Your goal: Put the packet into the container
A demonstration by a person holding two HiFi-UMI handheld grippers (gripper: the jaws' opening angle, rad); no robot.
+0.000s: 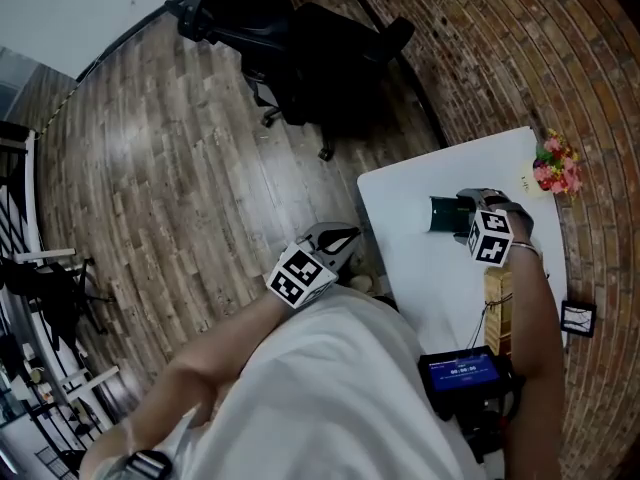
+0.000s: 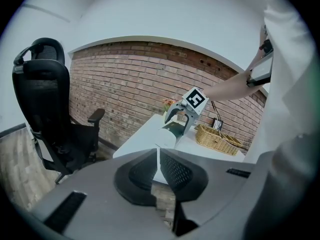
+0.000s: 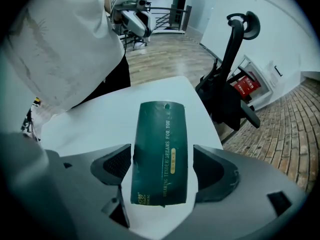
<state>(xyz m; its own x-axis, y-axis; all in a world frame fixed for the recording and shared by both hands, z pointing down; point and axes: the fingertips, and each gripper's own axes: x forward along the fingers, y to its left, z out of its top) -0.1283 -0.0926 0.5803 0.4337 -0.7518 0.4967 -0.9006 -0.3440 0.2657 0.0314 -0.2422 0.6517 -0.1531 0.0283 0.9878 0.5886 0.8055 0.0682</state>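
A dark green packet (image 3: 162,154) lies flat on the white table (image 1: 420,268), also seen in the head view as the packet (image 1: 445,214). My right gripper (image 3: 161,156) is lowered over it with its jaws wide, one on each side of the packet; the left pad sits at the packet's edge and the right pad stands clear of it. My left gripper (image 2: 158,156) is shut and empty, held off the table's near-left corner beside my body (image 1: 340,240). A wicker basket (image 1: 497,308) stands on the table behind my right gripper (image 1: 462,216).
A black office chair (image 1: 320,58) stands on the wooden floor beyond the table. A flower bunch (image 1: 557,165) sits at the table's far right corner. A device with a blue screen (image 1: 463,373) and a small frame (image 1: 578,318) lie near the basket (image 2: 217,138). A brick wall runs along the right.
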